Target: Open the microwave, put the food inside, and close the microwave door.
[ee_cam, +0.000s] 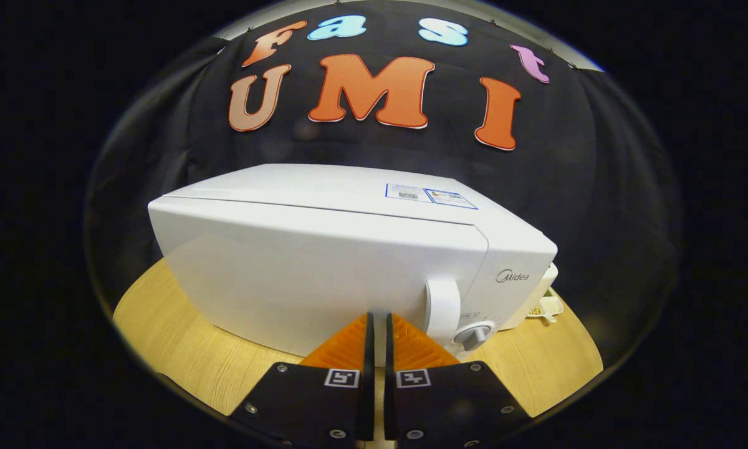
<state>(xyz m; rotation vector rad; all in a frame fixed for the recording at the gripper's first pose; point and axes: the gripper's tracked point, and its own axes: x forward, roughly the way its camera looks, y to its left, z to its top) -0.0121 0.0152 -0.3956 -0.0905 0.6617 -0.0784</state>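
Wooden tabletop [181,349] carries our white microwave [349,262], door still closed — nothing done yet. Its handle [442,308] sits at one o'clock just beyond our gripper [377,324], fingers together, empty. Food tray [548,305] waits at the microwave's three o'clock — opening, loading, closing remain.

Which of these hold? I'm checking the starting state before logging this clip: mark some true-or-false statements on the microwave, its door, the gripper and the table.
1. The white box-shaped microwave has its door shut. True.
2. The gripper holds food. False: its fingers are closed together on nothing.
3. The microwave stands on a light wooden table. True.
4. The round grey dial sits on top of the microwave. False: it is low on the front, beside the white door handle.
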